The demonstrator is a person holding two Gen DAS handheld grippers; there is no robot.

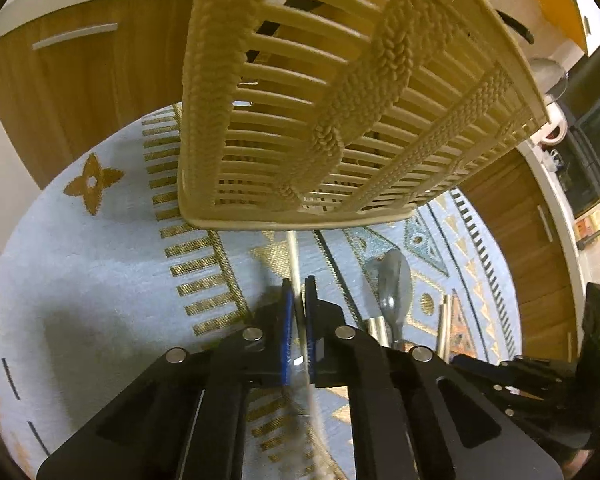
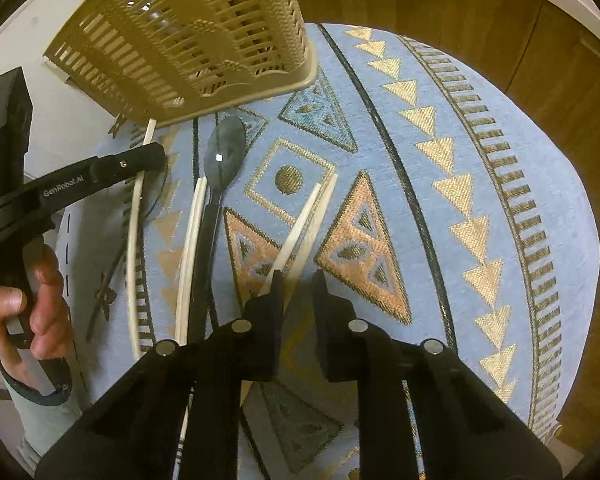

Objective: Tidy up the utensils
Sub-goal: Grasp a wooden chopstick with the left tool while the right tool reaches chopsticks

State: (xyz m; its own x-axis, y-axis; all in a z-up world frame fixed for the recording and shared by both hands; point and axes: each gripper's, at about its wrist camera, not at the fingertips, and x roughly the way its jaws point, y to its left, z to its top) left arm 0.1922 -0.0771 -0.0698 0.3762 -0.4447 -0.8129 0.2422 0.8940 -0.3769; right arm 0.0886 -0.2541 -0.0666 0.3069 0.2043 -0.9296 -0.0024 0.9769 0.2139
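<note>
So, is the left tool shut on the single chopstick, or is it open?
Shut on it. In the left wrist view the left tool has both blue pads pressed against the pale chopstick, which runs out between them toward the basket.

A spoon (image 2: pixel 224 152) lies between chopsticks (image 2: pixel 308 224) on the cloth (image 2: pixel 480 168), just before the basket (image 2: pixel 188 36).

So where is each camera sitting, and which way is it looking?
Left wrist: sits on the left tool, looking down along its jaws, which are shut on a white chopstick, toward the basket; its own jaws show.
Right wrist: sits on the right tool, looking down along its open jaws at two chopsticks on the blue cloth; the left hand shows too.
Shared: basket, black spoon, cloth.
</note>
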